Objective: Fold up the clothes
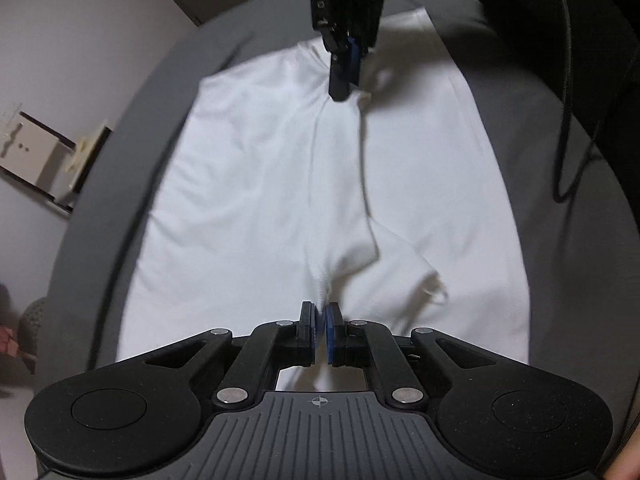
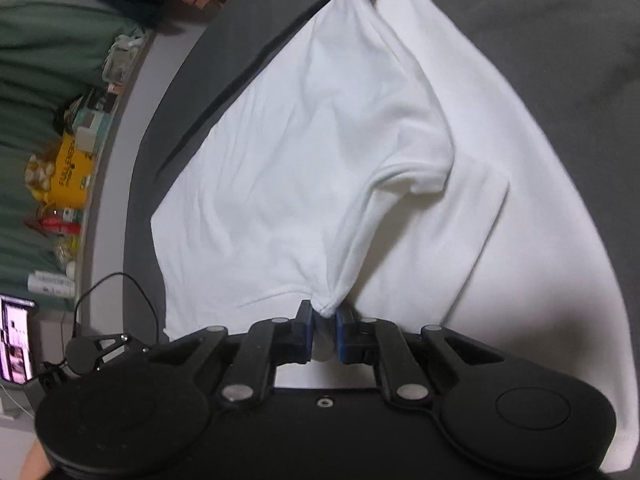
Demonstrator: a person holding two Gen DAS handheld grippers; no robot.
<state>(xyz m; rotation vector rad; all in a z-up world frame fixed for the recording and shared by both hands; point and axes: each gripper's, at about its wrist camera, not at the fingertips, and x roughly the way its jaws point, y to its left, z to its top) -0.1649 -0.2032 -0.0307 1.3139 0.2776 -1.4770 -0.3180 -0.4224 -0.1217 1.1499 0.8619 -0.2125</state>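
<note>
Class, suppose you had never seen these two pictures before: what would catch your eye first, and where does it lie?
First, the white T-shirt spread over the grey surface, filling the middle of both views. Next, the left gripper and the right gripper, each low in its own view, jaws pinching a bunched bit of the cloth. At the left edge of the right wrist view stands a yellow box among shelf clutter.

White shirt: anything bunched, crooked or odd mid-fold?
Nothing damaged. The white shirt is gathered into a raised ridge between the left gripper and right gripper, both pinching it, with one sleeve flopped across the middle.
</note>
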